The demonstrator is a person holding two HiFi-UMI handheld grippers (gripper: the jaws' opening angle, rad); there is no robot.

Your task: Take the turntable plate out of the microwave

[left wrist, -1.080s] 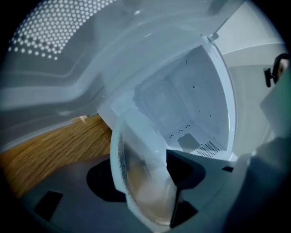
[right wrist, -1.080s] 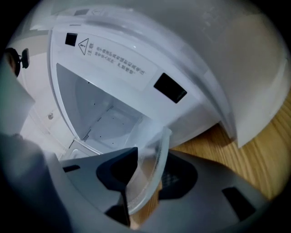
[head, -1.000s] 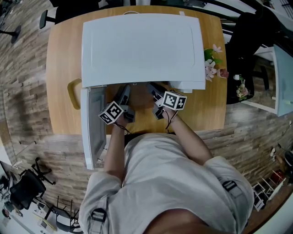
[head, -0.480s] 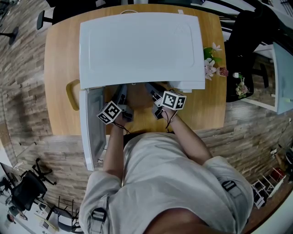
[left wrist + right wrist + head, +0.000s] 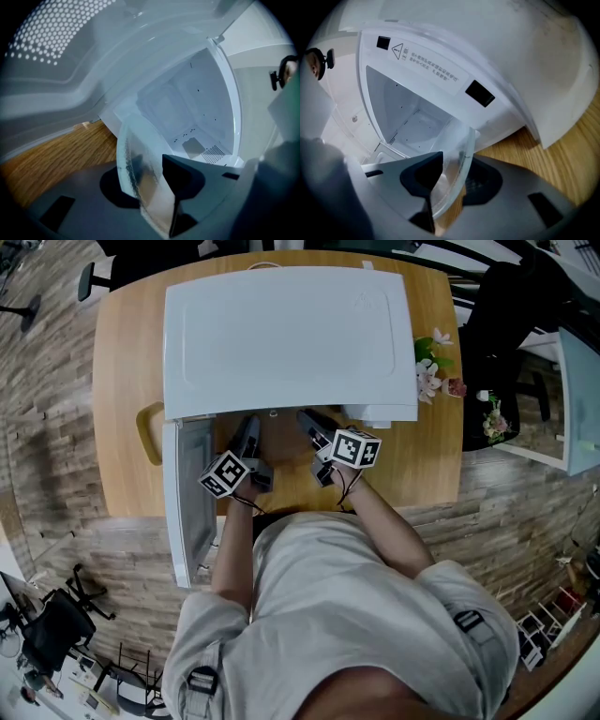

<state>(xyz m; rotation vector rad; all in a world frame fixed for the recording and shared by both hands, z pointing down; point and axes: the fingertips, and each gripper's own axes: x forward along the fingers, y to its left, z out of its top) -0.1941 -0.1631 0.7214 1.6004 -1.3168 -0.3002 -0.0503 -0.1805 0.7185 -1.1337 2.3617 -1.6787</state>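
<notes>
The clear glass turntable plate [image 5: 133, 150] [image 5: 457, 140] stands at the mouth of the white microwave [image 5: 291, 334], half out over the wooden table. My left gripper [image 5: 150, 183] [image 5: 249, 427] holds the plate's left rim, and its jaws have just been closing on the glass. My right gripper [image 5: 452, 180] [image 5: 311, 420] holds the right rim, and its jaws have also just been closing with the rim between them. The dark pads [image 5: 183, 176] [image 5: 423, 177] press on the plate in both gripper views. Behind the plate the white cavity [image 5: 187, 108] [image 5: 403, 112] is bare.
The microwave door [image 5: 187, 498] hangs open to the left, beside my left gripper. The round wooden table [image 5: 412, 465] carries a small flower pot [image 5: 431, 371] at the right and a yellow handle-shaped object [image 5: 150, 432] at the left. Office chairs stand on the floor around.
</notes>
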